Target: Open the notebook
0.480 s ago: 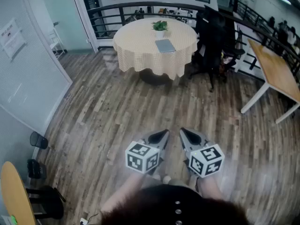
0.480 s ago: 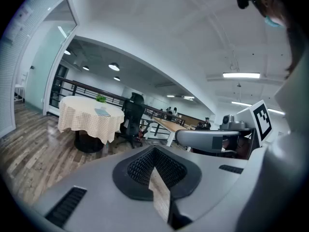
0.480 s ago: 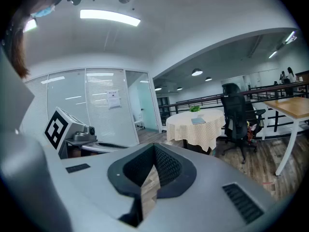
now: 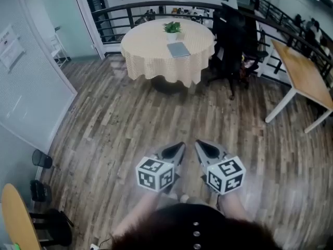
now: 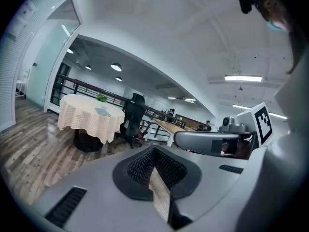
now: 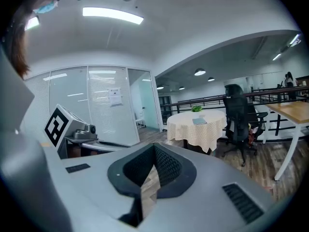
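Holding my left gripper (image 4: 180,146) and right gripper (image 4: 198,145) fully closed on nothing, well apart from the notebook (image 4: 178,49) on the round table (image 4: 148,43).

The left gripper (image 4: 178,148) and right gripper (image 4: 200,146) match: smooth pale grey shells narrowing to pointed jaws lined with black ribbed pads (image 5: 142,166), a slotted vent (image 5: 66,206) to each side. Behind the jaws each carries a white cube (image 4: 155,174) with black square markers. The person wears a dark fuzzy top (image 4: 177,228) with small pale buttons (image 4: 196,234)
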